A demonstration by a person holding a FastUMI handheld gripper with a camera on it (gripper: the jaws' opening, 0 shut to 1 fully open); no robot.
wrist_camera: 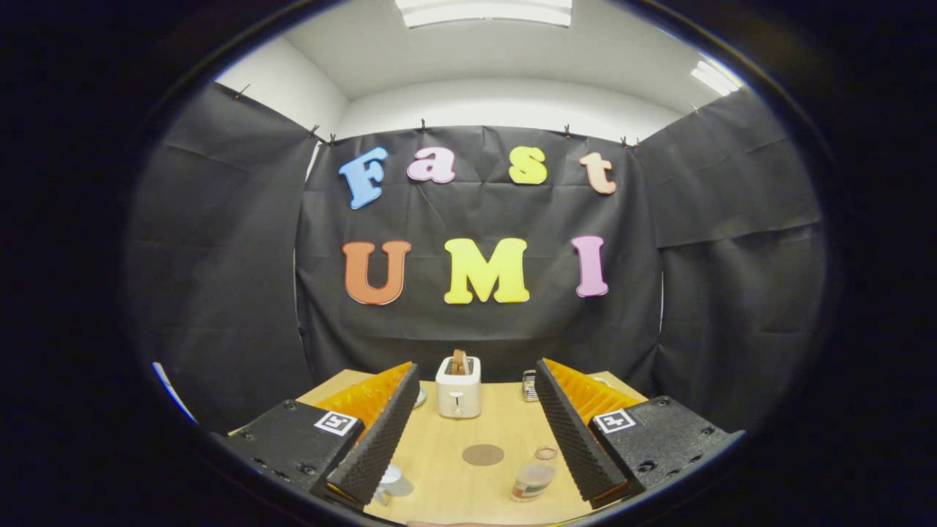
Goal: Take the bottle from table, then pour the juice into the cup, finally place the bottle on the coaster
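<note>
**Bottle waiting on the table, fingers spread wide above it**

The bottle [534, 479] is standing on the wooden table [498, 439], low between the two fingers and closer to the right one, with its clear body showing a darker band near the base. Its round mouth is facing up toward the camera and looks reddish at the rim. Nothing is touching it.

The coaster [483, 454], a flat brown disc, is lying just beside the bottle, a little farther along the table and roughly midway between the fingers. The cup [395, 483] is sitting near the left finger, partly hidden behind its ridged pad, well apart from the bottle across the table.

The gripper [468, 410] is hanging over the near part of the table with its fingers [377, 439] spread wide apart, and they are gripping nothing; the black ridged pads are facing each other across the open gap, backed by orange ribbed plastic.

Beyond the coaster, a white toaster [459, 388] is standing near the far edge of the table with slices of bread sticking up out of its slot. To its right, a small metallic object [529, 386] is resting near the right fingertip; what it is cannot be made out. A pale round thing is peeking out behind the left fingertip, too hidden to identify.
</note>
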